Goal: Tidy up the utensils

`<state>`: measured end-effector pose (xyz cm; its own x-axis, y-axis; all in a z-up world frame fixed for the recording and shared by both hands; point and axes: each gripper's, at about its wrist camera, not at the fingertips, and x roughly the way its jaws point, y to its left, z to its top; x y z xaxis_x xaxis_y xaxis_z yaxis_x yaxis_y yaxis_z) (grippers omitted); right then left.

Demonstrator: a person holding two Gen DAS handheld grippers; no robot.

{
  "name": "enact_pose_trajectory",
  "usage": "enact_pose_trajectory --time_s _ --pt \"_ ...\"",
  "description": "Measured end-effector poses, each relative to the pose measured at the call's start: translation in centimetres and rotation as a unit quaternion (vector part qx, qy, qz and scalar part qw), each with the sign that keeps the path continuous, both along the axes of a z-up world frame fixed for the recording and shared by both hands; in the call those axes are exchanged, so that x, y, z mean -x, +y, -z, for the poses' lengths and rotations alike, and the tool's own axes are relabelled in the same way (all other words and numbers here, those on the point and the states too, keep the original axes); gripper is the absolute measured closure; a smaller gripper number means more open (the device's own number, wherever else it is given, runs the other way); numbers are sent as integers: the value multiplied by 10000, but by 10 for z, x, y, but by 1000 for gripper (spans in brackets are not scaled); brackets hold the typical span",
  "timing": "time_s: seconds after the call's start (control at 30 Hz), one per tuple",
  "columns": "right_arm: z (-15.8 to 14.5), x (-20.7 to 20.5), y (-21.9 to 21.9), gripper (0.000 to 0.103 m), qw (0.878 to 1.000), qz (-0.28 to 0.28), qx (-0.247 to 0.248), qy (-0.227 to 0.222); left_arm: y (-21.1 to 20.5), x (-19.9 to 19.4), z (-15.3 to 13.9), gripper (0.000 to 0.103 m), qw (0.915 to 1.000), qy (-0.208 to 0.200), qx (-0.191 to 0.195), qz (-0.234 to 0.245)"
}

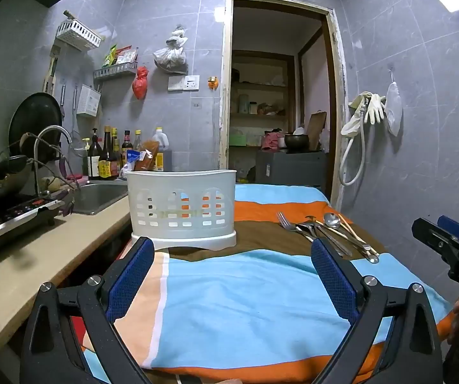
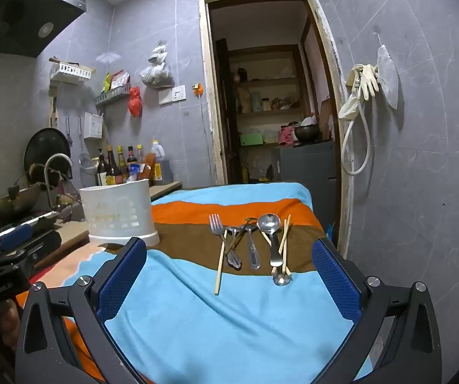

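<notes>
Progress: none judged done | utensils [image 2: 251,246] seen loose on cloth [image 2: 197,320], far right | caddy [image 1: 181,206] far left, no utensils seen inside | left gripper [image 1: 232,275] wide open, nothing held | right gripper [image 2: 229,275] wide open, nothing held | all sorting left

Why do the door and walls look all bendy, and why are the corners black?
Left wrist view: the fisheye lens bows the door frame and blacks out the corners; a ceiling light glares. Right wrist view: same curving, dark range hood, utensils sharp.
</notes>
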<state>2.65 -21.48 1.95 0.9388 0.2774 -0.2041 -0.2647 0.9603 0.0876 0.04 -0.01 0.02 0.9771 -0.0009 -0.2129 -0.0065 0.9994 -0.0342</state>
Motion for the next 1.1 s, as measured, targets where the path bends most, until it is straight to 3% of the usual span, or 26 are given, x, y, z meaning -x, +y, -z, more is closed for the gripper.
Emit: enact_pose_trajectory --time_s 1.1 --pt "3 -2 8 0 9999 -95 -19 82 12 5 2 7 10000 55 -32 -45"
